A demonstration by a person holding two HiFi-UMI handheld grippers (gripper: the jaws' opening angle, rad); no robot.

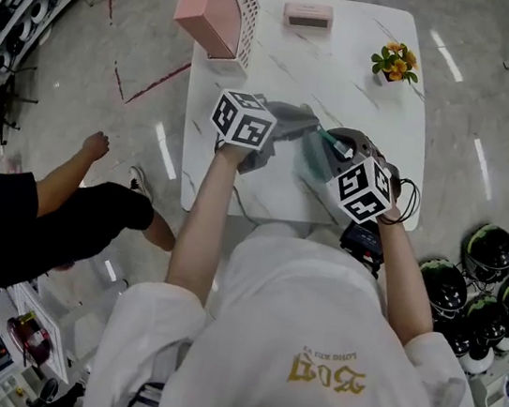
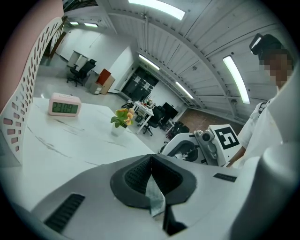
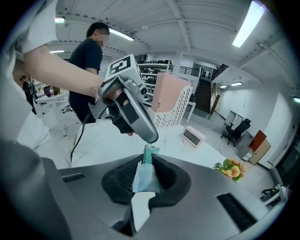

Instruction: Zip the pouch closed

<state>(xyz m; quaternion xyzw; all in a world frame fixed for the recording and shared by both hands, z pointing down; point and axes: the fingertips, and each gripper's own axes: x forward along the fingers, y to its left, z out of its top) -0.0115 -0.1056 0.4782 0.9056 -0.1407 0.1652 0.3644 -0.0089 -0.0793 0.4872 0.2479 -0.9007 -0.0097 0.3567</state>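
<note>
Zipping pouch (image 3: 144, 182) | left gripper (image 2: 151, 172) pinched shut on thin tab (image 2: 155, 199), likely zip pull | right gripper (image 3: 146, 165) clamped on pouch end | draw straight, keep cloth taut

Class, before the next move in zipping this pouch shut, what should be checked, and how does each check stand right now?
1. Left tool clamped on a strip of the pouch: ok.
2. Right tool clamped on the pouch's teal end: ok.
3. Slider's position along the zip: cannot tell.
4. Pouch taut between the tools: cannot tell.
5. Flower pot and clock stand away from the tools: ok.
</note>
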